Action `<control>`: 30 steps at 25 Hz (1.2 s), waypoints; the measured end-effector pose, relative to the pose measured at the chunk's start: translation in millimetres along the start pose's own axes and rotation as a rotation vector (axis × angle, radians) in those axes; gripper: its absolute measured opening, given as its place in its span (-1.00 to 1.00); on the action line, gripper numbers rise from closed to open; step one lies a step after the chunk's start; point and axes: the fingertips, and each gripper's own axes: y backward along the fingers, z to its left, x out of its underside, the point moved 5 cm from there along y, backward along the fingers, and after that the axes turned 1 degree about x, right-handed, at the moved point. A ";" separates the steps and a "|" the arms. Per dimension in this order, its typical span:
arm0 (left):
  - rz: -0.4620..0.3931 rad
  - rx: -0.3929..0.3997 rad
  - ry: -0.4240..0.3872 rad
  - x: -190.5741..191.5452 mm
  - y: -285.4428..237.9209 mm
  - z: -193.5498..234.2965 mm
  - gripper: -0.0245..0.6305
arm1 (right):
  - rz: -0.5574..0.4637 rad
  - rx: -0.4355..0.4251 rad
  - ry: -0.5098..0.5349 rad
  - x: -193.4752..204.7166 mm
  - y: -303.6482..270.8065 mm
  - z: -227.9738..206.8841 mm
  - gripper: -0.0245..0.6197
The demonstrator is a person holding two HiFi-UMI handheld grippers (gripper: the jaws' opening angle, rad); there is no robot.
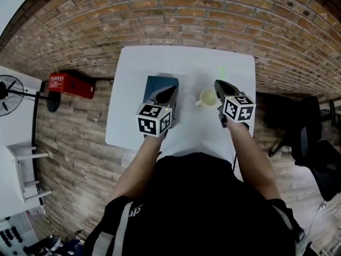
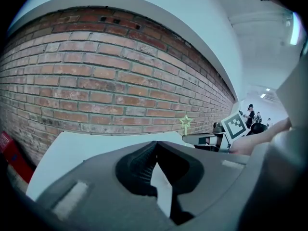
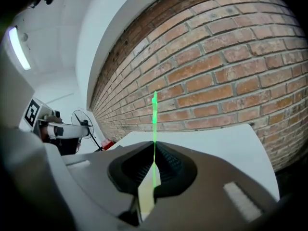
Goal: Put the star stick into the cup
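Observation:
A thin green star stick (image 3: 155, 110) stands upright between the jaws of my right gripper (image 3: 155, 150), which is shut on its lower part. In the head view its star (image 1: 222, 71) shows faintly above the white table (image 1: 133, 111), beyond the right gripper (image 1: 219, 85). The pale cup (image 1: 208, 97) stands on the table just left of that gripper. My left gripper (image 1: 171, 93) hovers left of the cup, over a teal box (image 1: 157, 82). Its jaws (image 2: 156, 148) are shut with nothing in them. The left gripper view catches the star (image 2: 186, 121) and the right gripper (image 2: 226, 131) at its right.
The table is small and stands on a brick-patterned floor. On the floor to the left are a red box (image 1: 71, 84) and a fan (image 1: 8, 94), with a white shelf (image 1: 24, 169) nearer. A black chair (image 1: 311, 135) is at the right.

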 end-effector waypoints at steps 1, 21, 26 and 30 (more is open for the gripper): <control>0.003 0.005 0.000 0.2 -1.1 0.0 -0.91 | 0.010 0.003 -0.003 2.7 0.3 -0.1 -0.90; 0.000 0.103 -0.030 -12.1 -4.8 -10.3 -0.91 | 0.093 0.082 -0.176 26.0 26.2 -20.2 -0.38; -0.008 0.127 -0.053 -23.8 -7.9 -16.9 -0.91 | 0.095 0.072 -0.204 25.5 32.5 -21.1 -0.38; -0.011 0.146 -0.046 -25.6 -9.9 -22.5 -0.91 | 0.112 0.053 -0.215 31.1 32.7 -16.9 -0.38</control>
